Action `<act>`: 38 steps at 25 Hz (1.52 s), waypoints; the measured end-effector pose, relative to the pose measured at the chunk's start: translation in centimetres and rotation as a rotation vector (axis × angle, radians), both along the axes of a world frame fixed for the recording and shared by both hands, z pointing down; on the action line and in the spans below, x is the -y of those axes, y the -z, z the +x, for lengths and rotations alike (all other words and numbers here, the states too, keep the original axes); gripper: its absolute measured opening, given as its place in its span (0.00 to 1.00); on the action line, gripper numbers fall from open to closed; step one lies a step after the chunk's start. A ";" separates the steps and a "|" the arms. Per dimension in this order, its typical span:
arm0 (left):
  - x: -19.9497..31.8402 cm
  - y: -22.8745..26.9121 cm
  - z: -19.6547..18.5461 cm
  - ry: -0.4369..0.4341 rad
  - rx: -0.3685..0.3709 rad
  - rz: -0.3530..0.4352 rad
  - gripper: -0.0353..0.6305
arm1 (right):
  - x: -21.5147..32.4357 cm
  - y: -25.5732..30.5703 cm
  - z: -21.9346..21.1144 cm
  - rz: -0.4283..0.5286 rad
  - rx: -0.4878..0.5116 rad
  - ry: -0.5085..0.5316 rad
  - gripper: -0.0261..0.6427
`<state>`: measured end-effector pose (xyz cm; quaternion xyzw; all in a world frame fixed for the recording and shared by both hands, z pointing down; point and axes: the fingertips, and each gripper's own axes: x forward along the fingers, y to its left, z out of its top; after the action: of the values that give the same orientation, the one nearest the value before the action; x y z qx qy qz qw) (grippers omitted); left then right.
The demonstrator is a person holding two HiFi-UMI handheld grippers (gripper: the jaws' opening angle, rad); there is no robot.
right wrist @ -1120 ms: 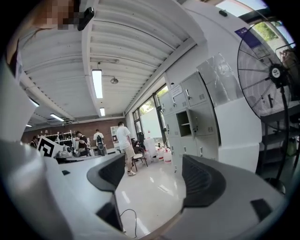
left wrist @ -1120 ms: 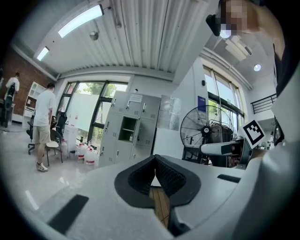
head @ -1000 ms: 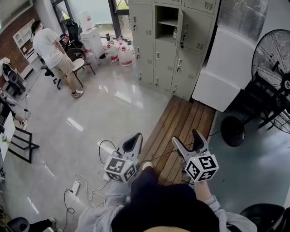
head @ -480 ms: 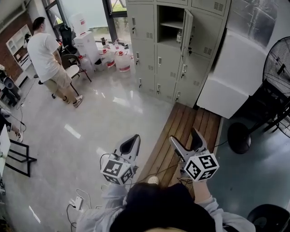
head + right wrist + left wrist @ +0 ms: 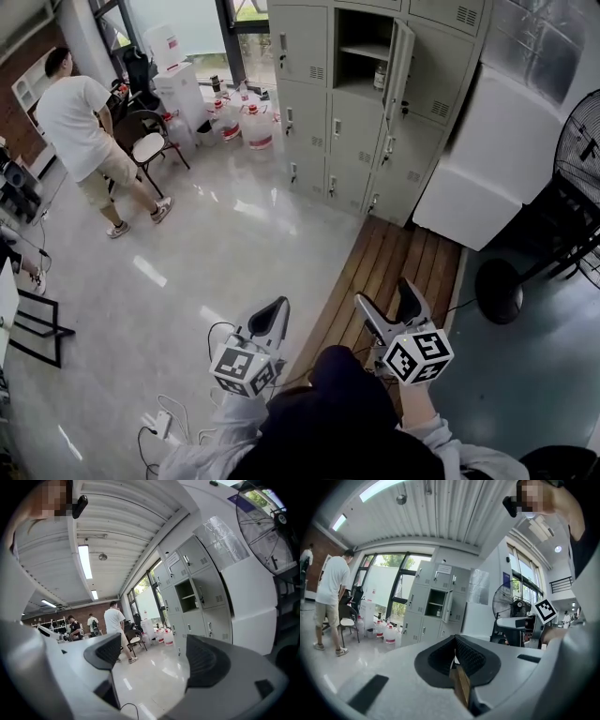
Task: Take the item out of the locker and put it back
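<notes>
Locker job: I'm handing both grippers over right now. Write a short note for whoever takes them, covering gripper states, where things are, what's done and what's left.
Left gripper: jaws together, empty.
Right gripper: jaws have just been opening and now stand wide apart, with nothing between them.
Locker: across the room, well away from both grippers. One upper door is swung open. A small item sits inside that compartment, too small to identify.
Done: the door is open; the item is not yet taken out.
Left: walk up, take the item out, then put it back.

Grey locker [image 5: 354,127], brown plank floor [image 5: 394,272], white shirt [image 5: 70,114]
</notes>
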<state>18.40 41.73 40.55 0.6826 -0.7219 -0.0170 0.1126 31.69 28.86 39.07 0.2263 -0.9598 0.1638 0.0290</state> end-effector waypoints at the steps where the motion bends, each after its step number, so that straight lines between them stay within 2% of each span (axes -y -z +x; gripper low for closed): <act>1: 0.0 -0.1 -0.1 0.001 -0.001 -0.004 0.06 | 0.1 0.0 -0.2 -0.001 0.000 0.002 0.67; 8: 1.1 -0.7 -1.7 0.012 -0.009 -0.007 0.06 | 0.9 -0.1 -1.5 -0.003 0.016 0.003 0.67; 17: 7.8 -0.5 -6.3 0.011 0.000 -0.001 0.06 | 6.8 -0.7 -5.7 -0.014 0.015 0.008 0.67; 31: 30.7 -0.7 -18.7 0.007 -0.001 0.031 0.06 | 28.1 -0.3 -19.7 0.024 0.029 0.067 0.67; 38: 38.3 -1.7 -22.4 0.020 -0.018 0.008 0.06 | 35.2 -1.0 -25.2 -0.007 0.008 0.109 0.67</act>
<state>-4.05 3.44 42.20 0.6755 -0.7276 -0.0270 0.1163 6.46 -6.31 40.11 0.1730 -0.9702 0.1662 0.0347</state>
